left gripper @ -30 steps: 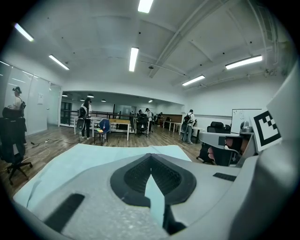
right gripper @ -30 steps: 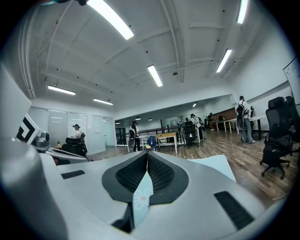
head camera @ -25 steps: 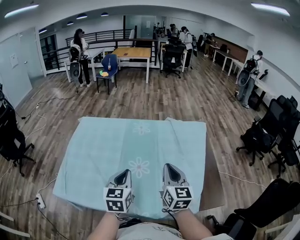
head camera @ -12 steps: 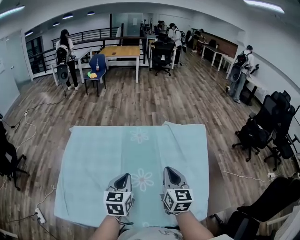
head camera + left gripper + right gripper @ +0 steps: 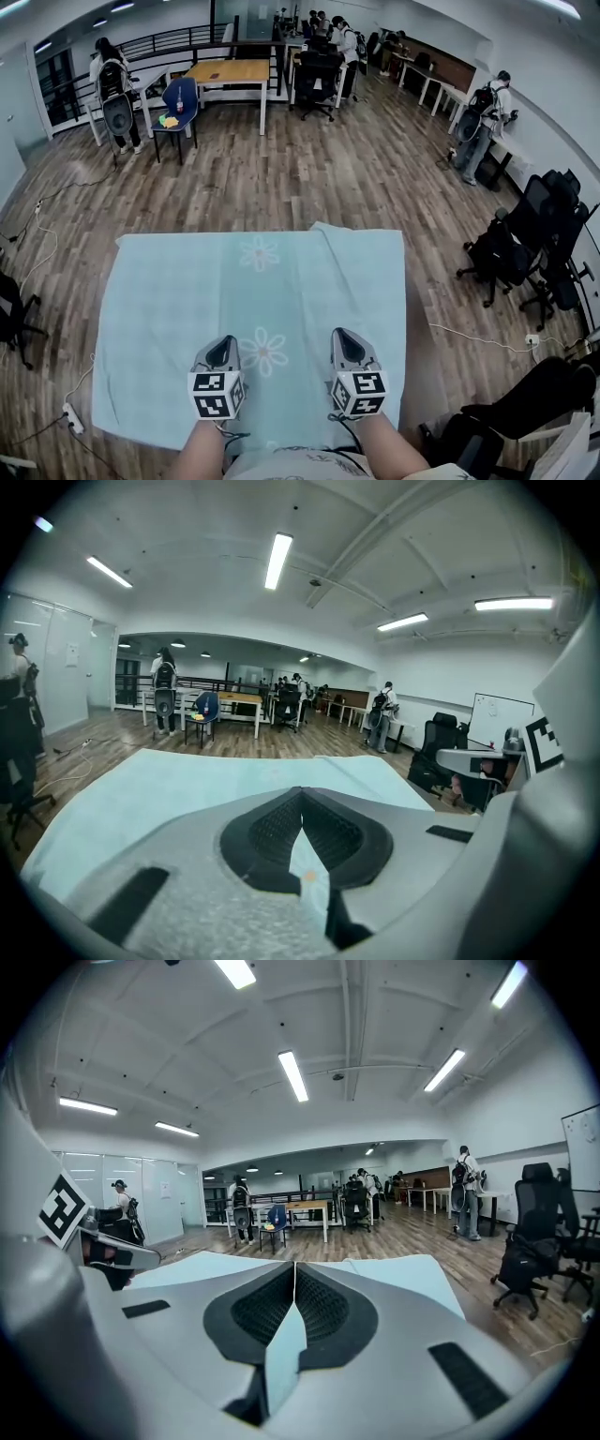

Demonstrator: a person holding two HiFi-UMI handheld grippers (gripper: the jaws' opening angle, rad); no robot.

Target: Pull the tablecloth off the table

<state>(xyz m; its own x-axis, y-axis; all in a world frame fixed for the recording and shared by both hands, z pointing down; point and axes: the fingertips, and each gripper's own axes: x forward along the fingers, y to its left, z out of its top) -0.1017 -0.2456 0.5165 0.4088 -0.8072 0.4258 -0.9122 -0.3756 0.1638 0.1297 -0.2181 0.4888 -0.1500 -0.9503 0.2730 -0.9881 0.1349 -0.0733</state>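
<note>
A pale blue tablecloth point(image 5: 253, 300) with white flower prints covers most of the brown table point(image 5: 413, 323), whose right strip is bare. My left gripper point(image 5: 221, 351) is shut on the tablecloth's near edge; a fold of blue cloth point(image 5: 307, 869) shows pinched between its jaws in the left gripper view. My right gripper point(image 5: 342, 344) is shut on the same edge, further right, with a fold of cloth point(image 5: 284, 1354) between its jaws. Both grippers hang side by side at the near end of the table, pointing away from me.
Black office chairs point(image 5: 506, 258) stand to the right of the table. A power strip point(image 5: 67, 417) and cables lie on the wood floor at the left. People, a blue chair point(image 5: 178, 103) and a wooden desk point(image 5: 228, 72) are far across the room.
Both grippers have come back towards me and lower with the cloth in them. The tablecloth has slid towards me and a wider strip of bare table shows at its right.
</note>
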